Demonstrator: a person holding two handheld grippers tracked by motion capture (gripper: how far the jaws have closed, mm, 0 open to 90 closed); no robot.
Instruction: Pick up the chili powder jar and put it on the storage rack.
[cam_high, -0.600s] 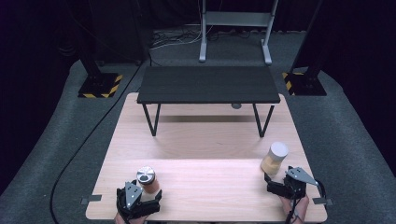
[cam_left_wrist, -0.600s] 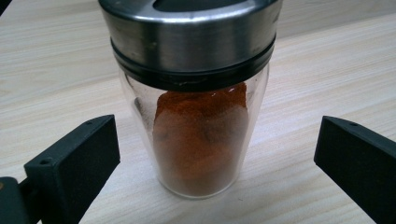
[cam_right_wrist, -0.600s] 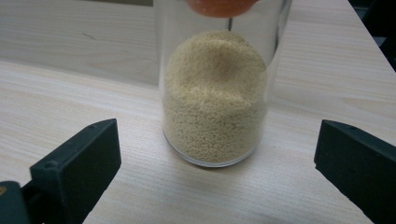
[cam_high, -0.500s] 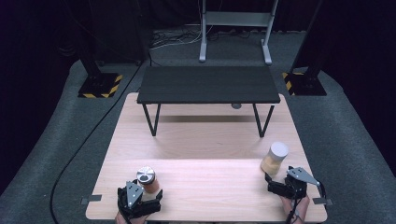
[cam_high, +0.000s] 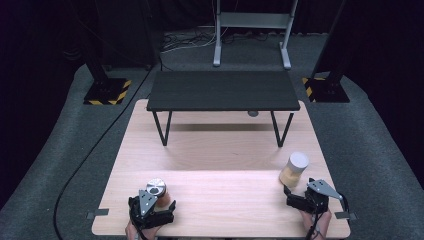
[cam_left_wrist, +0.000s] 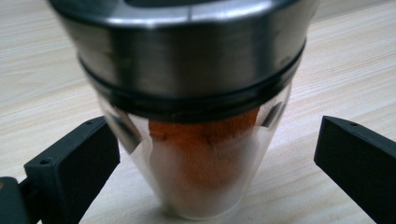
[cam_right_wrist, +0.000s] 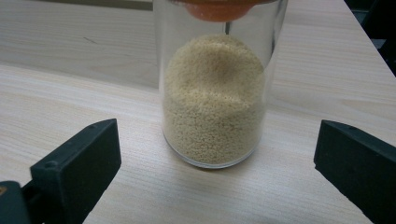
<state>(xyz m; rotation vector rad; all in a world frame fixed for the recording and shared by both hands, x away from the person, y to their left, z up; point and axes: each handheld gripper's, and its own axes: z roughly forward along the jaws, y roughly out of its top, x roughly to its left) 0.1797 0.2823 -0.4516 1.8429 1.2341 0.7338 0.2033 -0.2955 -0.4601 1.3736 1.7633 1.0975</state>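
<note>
The left gripper (cam_high: 159, 200), black with a grey three-cornered plate on top, rests at the near left edge of the light wooden table (cam_high: 220, 155). Its two jaws stand wide open. Between them stands a small clear glass shaker with a wide brushed-metal lid (cam_left_wrist: 187, 116), and inside it there is an orange-red powder. In the left gripper view the left jaw is very close to the glass wall, maybe touching it, and the right jaw is clearly apart from it. The shaker stands upright on the table.

The right gripper (cam_high: 294, 195), of the same kind, rests at the near right edge of the table. Its jaws are also wide open and they hold nothing. Just in front of them stands a clear cylindrical glass jar with pale yellow grains (cam_right_wrist: 215, 100), filled more than half; an orange part shows inside near its top. In the high view this jar has a grey round lid. Both jaws are apart from the jar.

At the far end of the wooden table stands a low black shelf on thin metal legs (cam_high: 222, 91).
</note>
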